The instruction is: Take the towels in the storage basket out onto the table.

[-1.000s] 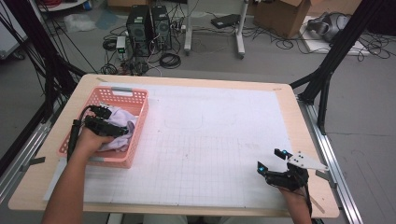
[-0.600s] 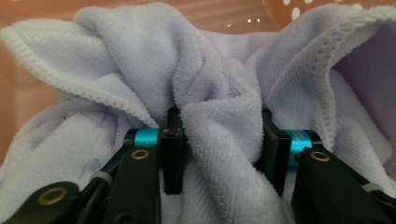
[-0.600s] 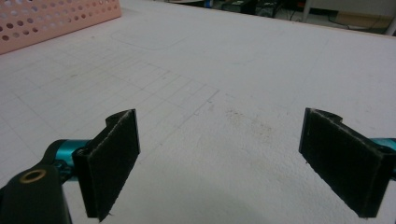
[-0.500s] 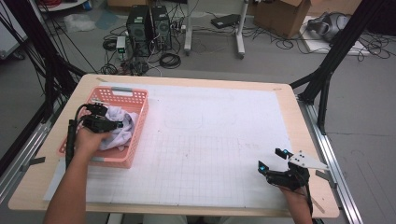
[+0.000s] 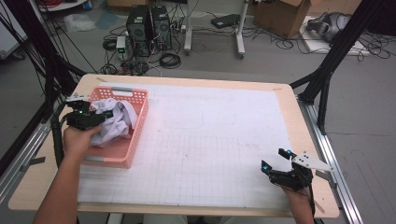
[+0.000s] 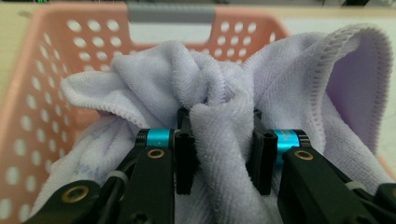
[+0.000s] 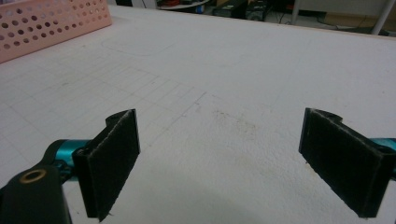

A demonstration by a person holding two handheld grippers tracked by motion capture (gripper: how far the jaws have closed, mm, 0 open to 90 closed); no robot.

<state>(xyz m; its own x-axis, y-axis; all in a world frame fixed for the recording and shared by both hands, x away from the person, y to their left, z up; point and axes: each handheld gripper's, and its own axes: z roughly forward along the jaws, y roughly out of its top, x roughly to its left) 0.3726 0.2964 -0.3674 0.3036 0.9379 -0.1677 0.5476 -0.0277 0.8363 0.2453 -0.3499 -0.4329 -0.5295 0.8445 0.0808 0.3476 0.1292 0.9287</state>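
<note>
High view: the left gripper sits over the pink basket at the table's left side, clamped on a white towel bunched inside it. The right gripper rests near the table's right front corner.

Left gripper view: the jaws have just been closing and now pinch a fold of the towel between them.

Right gripper view: the jaws stand wide apart over the gridded mat.

From my end the light is even and soft, coming from overhead; shadows under the right tool stay faint. The counter looks slightly washed out. Close-up jaws blur at 6 o'clock, perhaps focus limits.
</note>
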